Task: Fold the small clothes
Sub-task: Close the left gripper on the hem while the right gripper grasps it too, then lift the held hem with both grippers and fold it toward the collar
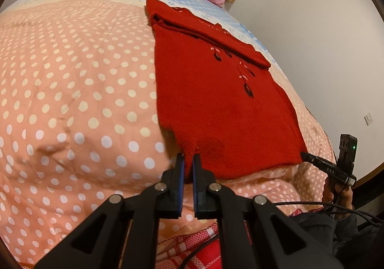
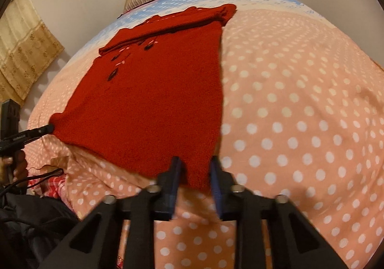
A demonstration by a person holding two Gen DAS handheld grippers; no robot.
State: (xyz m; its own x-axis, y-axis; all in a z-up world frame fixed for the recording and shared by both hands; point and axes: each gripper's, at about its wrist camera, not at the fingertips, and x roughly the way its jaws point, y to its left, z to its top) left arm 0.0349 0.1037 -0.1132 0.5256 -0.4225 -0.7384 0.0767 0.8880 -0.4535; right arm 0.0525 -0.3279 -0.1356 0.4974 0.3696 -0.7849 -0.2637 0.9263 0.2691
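Low, both grippers at red sweater (image 1: 216, 100) hem: left (image 1: 188, 161) clamped; right (image 2: 195, 165) seemingly gripping.

Each claw (image 1: 188, 161) is matte black plastic with blue pads (image 2: 177, 180) lining the fingers and round silver pivot screws (image 1: 116, 198) on the linkages. Black cables (image 1: 324, 206) trail past a bare hand (image 1: 337, 193) and dark sleeve (image 1: 319, 223).
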